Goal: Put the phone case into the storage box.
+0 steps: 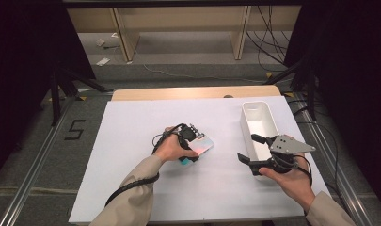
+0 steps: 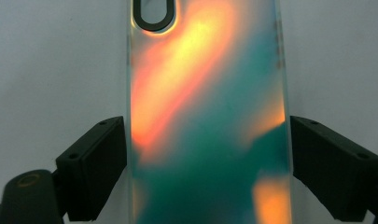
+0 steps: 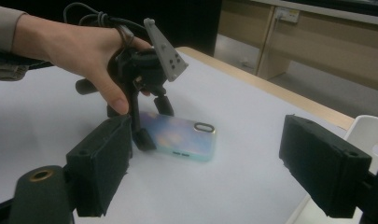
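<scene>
Fingers of our left gripper (image 1: 194,141) straddle the phone case (image 1: 202,149) lying flat mid-table, nearly touching its long sides, not yet clamped. Our right gripper (image 1: 247,148) waits open beside the white bin (image 1: 273,123).

A white bin (image 1: 259,123) stands on the white table (image 1: 131,141)'s right side

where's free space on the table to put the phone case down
The white sheet is bare left of the left gripper and along the near edge between both forearms. It is crowded on the right, where the right gripper sits against the white bin. The phone case occupies the middle.
</scene>
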{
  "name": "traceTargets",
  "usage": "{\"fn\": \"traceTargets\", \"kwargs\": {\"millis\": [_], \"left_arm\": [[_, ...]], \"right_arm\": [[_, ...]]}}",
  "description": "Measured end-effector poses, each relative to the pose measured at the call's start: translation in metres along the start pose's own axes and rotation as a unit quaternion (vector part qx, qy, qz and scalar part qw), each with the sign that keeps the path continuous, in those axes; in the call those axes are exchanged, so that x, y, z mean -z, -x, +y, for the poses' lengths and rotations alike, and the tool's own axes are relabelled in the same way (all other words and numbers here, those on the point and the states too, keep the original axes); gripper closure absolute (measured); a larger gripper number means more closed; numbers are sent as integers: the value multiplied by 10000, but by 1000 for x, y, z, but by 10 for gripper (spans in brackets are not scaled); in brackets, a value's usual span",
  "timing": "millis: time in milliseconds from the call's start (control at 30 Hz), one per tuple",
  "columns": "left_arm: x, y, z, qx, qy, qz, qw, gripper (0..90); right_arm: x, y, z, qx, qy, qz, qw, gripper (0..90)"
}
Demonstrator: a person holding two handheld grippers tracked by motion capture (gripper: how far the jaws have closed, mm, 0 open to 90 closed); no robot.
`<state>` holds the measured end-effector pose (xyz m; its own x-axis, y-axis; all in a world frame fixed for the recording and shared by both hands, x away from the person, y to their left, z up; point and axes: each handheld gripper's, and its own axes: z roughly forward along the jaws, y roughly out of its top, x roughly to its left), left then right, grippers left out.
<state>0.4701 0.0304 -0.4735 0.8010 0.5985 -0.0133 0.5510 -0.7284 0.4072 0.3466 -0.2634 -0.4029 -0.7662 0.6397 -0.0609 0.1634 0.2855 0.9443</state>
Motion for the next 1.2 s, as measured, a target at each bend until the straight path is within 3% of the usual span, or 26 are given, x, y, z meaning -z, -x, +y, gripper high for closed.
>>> {"fn": "traceTargets", "kwargs": {"millis": [733, 1200], "left_arm": [[1, -1, -2, -7, 68, -33, 10000, 167], [2, 0, -6, 32, 234, 2, 9997, 170]], "right_arm": [[0, 0, 0, 1, 9, 3, 10000, 181], [0, 0, 0, 2, 11, -34, 10000, 177]]}}
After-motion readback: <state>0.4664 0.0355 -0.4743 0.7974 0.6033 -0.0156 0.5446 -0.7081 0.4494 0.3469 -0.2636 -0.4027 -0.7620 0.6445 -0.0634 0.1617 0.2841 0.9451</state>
